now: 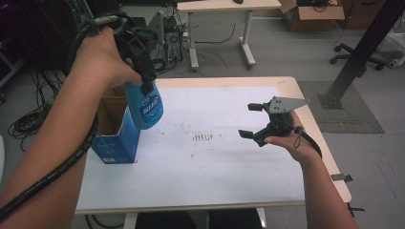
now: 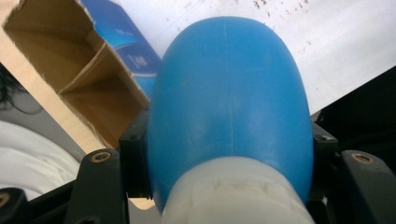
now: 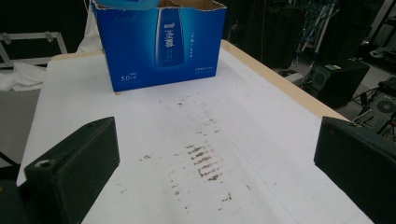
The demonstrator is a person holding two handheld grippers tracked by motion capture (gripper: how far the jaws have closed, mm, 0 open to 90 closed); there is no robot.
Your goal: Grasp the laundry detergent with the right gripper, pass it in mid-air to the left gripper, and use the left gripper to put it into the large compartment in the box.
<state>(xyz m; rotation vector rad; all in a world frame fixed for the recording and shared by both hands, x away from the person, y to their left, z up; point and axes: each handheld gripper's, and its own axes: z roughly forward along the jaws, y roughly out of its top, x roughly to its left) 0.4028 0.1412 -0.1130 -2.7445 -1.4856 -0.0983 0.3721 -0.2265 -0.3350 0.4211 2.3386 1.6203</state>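
A: State of the left gripper (image 1: 143, 78)?

B: Clamped on one blue bottle (image 1: 144, 106), jaws pressing both sides just above its pale cap end. The bottle hangs base-down from the jaws, raised off the table, directly above the near right corner of the one open blue carton (image 1: 116, 138). In the left gripper view the bottle's rounded base (image 2: 231, 102) is in front of the jaws; beyond it, to the left, lie the carton's brown interior and a cardboard divider (image 2: 100, 63).

A: And the right gripper (image 1: 255, 121)?

B: Spread wide, holding nothing. It is held in the right hand (image 1: 286, 140) above the right part of the table, well apart from the bottle. A grey three-cornered plate (image 1: 285, 103) sits on top.

A: What does its own view add?

B: The carton's printed front face (image 3: 161, 44) straight ahead of the jaws, with the bottle's base (image 3: 126, 3) just above the carton's open top, and one patch of brown marks (image 3: 205, 161) on the white sheet (image 3: 261, 140) between the jaws and the carton.

A: Edges and room?

B: The carton stands at the table's left edge. Between the two grippers the sheet is bare apart from the marks. The wooden table rim (image 1: 313, 121) runs just beyond the right hand.
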